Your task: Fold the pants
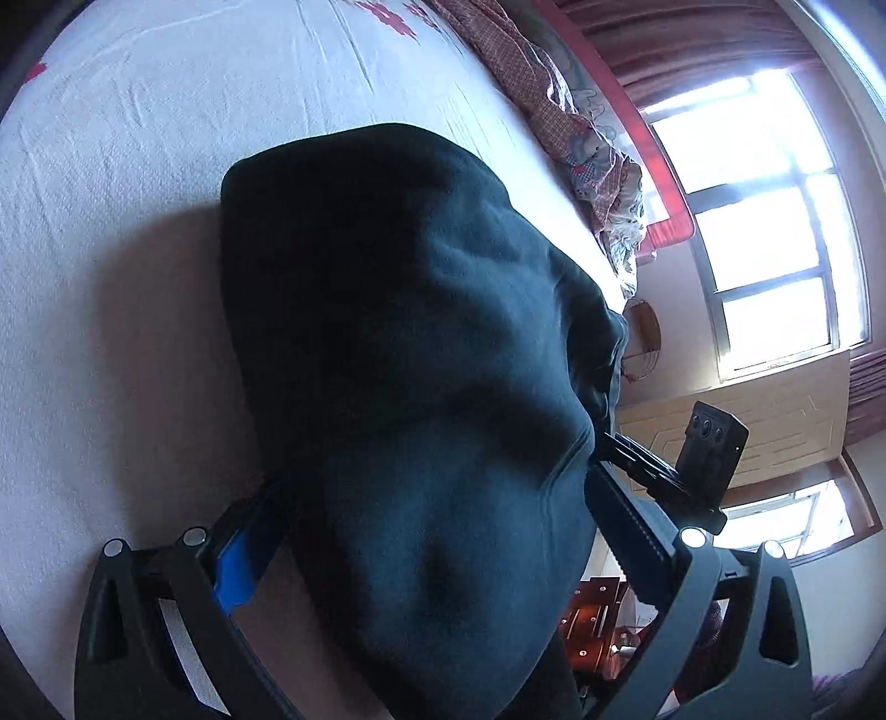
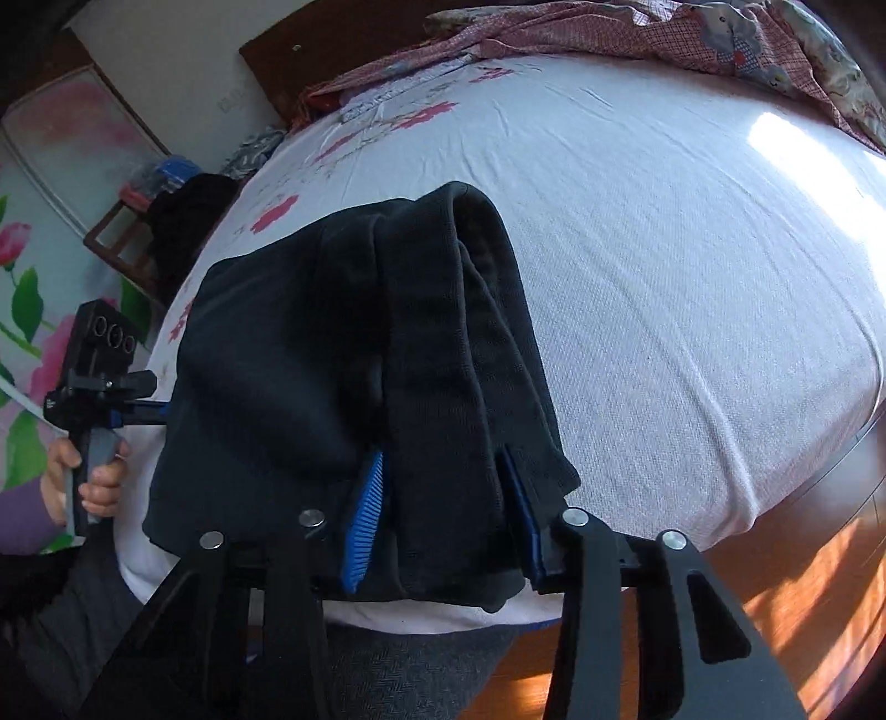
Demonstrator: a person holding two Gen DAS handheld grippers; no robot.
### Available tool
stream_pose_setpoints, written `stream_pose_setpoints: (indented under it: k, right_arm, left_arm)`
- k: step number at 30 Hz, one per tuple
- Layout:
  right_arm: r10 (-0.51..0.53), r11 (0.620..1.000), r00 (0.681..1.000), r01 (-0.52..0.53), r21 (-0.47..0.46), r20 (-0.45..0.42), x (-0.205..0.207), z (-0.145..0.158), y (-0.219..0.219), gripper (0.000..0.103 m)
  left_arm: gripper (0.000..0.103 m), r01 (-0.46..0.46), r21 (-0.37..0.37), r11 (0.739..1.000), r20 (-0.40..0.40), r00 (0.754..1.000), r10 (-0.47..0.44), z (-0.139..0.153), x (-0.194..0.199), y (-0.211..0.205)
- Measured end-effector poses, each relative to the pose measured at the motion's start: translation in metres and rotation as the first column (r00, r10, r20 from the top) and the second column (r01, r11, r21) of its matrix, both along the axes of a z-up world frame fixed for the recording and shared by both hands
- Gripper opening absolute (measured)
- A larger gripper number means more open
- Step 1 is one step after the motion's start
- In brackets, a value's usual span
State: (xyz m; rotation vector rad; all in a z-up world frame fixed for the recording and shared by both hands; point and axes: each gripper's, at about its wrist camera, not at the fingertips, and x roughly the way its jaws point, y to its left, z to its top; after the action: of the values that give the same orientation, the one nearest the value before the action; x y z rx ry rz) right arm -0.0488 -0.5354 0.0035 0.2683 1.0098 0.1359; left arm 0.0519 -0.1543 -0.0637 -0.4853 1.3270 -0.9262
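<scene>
The dark navy pants [image 1: 398, 354] lie folded into a thick bundle on the white bed sheet [image 1: 138, 221]. In the left wrist view the cloth fills the space between my left gripper's [image 1: 426, 531] blue-padded fingers [image 1: 238, 565], which close on one end of the bundle. In the right wrist view the pants [image 2: 343, 354] drape forward onto the sheet [image 2: 664, 288], and my right gripper [image 2: 443, 515] is shut on several stacked layers at the near edge. The left gripper [image 2: 94, 387], held by a hand, shows at the far left of the bundle.
A red patterned quilt [image 2: 692, 39] lies bunched along the far side of the bed. A dark headboard [image 2: 332, 50] stands behind. The bed's near edge drops to a wooden floor [image 2: 803, 581]. A bright window [image 1: 764, 221] and a wardrobe [image 2: 55, 194] flank the bed.
</scene>
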Motion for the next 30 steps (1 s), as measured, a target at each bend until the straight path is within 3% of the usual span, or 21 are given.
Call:
stream_pose_setpoints:
  k: [3,5,7,8,9,11,13,15,17,18,19,20,21,22,23,27,30]
  right_arm:
    - [0.031,0.993,0.998,-0.025,-0.114,0.050,0.000,0.035,0.012,0.023]
    - [0.000,0.997,0.998,0.004,-0.077,0.056,0.005,0.038,0.000,0.023]
    - [-0.101,0.993,0.994,0.098,-0.067,-0.044,0.018,0.003,-0.024,0.036]
    - [-0.133,0.991,0.986,0.133,-0.002,-0.101,0.020,-0.017,-0.035,0.053]
    - [-0.192,0.978,0.978,0.198,0.064,-0.085,0.018,-0.021,-0.046,0.072]
    - [-0.258,0.955,0.966,0.260,0.146,-0.033,0.012,-0.018,-0.057,0.084]
    - [-0.249,0.935,0.968,0.251,0.253,-0.041,0.013,-0.025,-0.060,0.086]
    - [-0.224,0.874,0.970,0.241,0.422,-0.090,0.015,-0.048,-0.065,0.086]
    - [-0.233,0.868,0.971,0.234,0.438,-0.057,0.006,-0.049,-0.063,0.086]
    - [-0.214,0.880,0.975,0.218,0.421,-0.058,0.005,-0.049,-0.060,0.077]
    - [-0.224,0.886,0.972,0.234,0.400,-0.070,0.002,-0.050,-0.060,0.070]
    - [-0.224,0.862,0.971,0.239,0.446,-0.087,-0.002,-0.053,-0.064,0.054]
    - [-0.228,0.832,0.969,0.246,0.497,-0.098,-0.007,-0.056,-0.068,0.045]
    - [-0.226,0.824,0.969,0.246,0.511,-0.101,-0.010,-0.057,-0.068,0.044]
    - [-0.225,0.818,0.969,0.244,0.520,-0.100,-0.012,-0.056,-0.065,0.042]
    - [-0.247,0.766,0.964,0.257,0.590,-0.100,-0.019,-0.046,-0.060,0.038]
    - [-0.245,0.777,0.964,0.256,0.574,-0.099,-0.024,-0.028,-0.050,0.037]
  left_arm:
    - [0.101,-0.001,-0.001,1.000,-0.010,1.000,0.001,0.000,0.000,0.005]
    - [0.101,-0.001,0.008,1.000,-0.012,1.000,0.001,0.000,0.000,0.008]
    - [0.101,-0.008,0.009,1.000,-0.012,1.000,0.008,-0.001,0.000,0.007]
    - [0.101,-0.012,0.010,1.000,-0.011,1.000,0.013,-0.001,0.000,0.007]
    - [0.101,-0.015,0.013,1.000,-0.012,1.000,0.016,-0.001,0.001,0.005]
    - [0.101,-0.012,0.010,1.000,-0.014,1.000,0.012,-0.001,0.002,0.004]
    - [0.101,-0.032,-0.006,0.999,-0.024,0.999,0.032,-0.003,0.006,0.005]
    - [0.101,-0.038,-0.018,0.999,-0.026,0.999,0.037,-0.003,0.007,0.003]
    - [0.101,-0.026,-0.049,0.998,-0.034,0.999,0.024,-0.002,0.007,-0.002]
    - [0.101,-0.027,-0.058,0.998,-0.039,0.999,0.025,-0.002,0.008,-0.002]
    - [0.094,-0.032,-0.086,0.996,-0.052,0.998,0.028,-0.002,0.009,0.000]
    - [0.082,-0.056,-0.093,0.994,-0.074,0.996,0.049,-0.004,0.011,0.004]
    - [0.061,-0.081,-0.083,0.993,-0.103,0.992,0.072,-0.008,0.014,0.009]
    - [0.042,-0.110,-0.085,0.990,-0.140,0.985,0.097,-0.014,0.018,0.016]
    - [0.033,-0.124,-0.114,0.986,-0.177,0.979,0.102,-0.019,0.020,0.021]
    - [0.021,-0.144,-0.184,0.972,-0.227,0.969,0.101,-0.019,0.021,0.023]
    - [0.020,-0.139,-0.215,0.967,-0.208,0.974,0.094,-0.003,0.023,0.018]
